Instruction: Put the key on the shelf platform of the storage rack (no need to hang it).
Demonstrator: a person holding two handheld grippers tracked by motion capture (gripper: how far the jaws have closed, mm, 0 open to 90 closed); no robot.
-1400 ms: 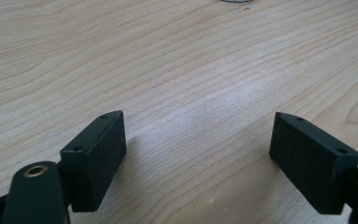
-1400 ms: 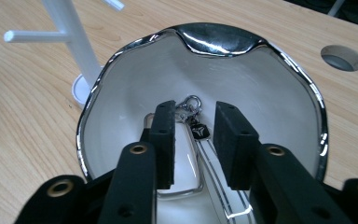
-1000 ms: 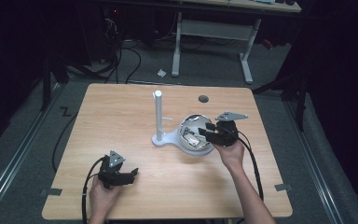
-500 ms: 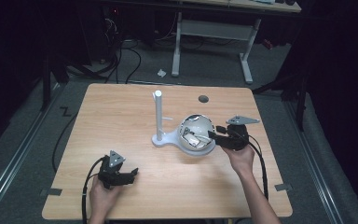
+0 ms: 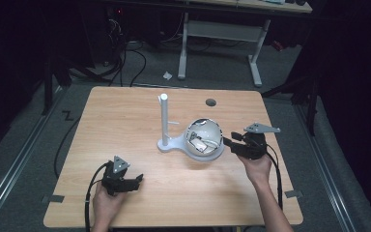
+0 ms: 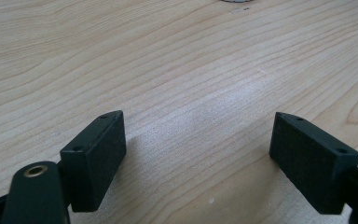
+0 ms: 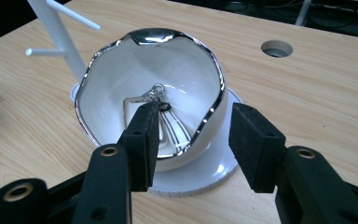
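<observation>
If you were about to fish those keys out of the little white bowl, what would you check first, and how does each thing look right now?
1. Right gripper jaws open: ok, with the bowl's near rim in the gap.
2. Jaws empty: ok, nothing is gripped.
3. Keys in the bowl: ok, lying at its bottom.
4. Bowl upright on its white base: ok.
5. White stand clear of the approach: ok, it rises beyond the bowl.
6. Left gripper out of the way: ok, open over bare table.
7. Whether the jaws fit down to the keys: cannot tell.
</observation>
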